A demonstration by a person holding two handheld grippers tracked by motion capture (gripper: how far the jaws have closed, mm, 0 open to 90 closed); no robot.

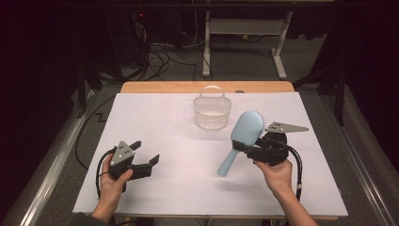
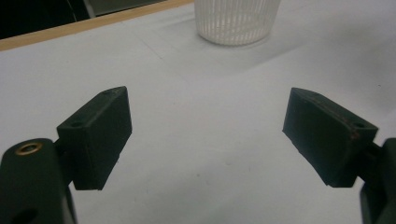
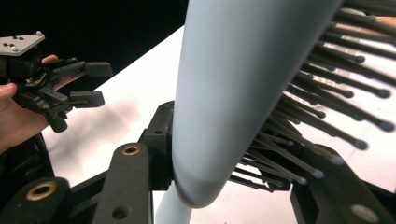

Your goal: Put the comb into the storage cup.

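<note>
Your right gripper (image 1: 251,149) clamped on blue hairbrush (image 1: 244,134), lifted off table. Brush axis tilts: head up toward white basket (image 1: 212,113), just beyond, up-left. Your left gripper (image 1: 146,157) spread, empty, farther off.

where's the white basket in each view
high view: the white basket stands at the table's far middle, beyond the hairbrush that the right gripper holds.
left gripper view: the basket is at top centre, past the open jaws.
right gripper view: not in it.
shared landmark: the white table sheet.
</note>
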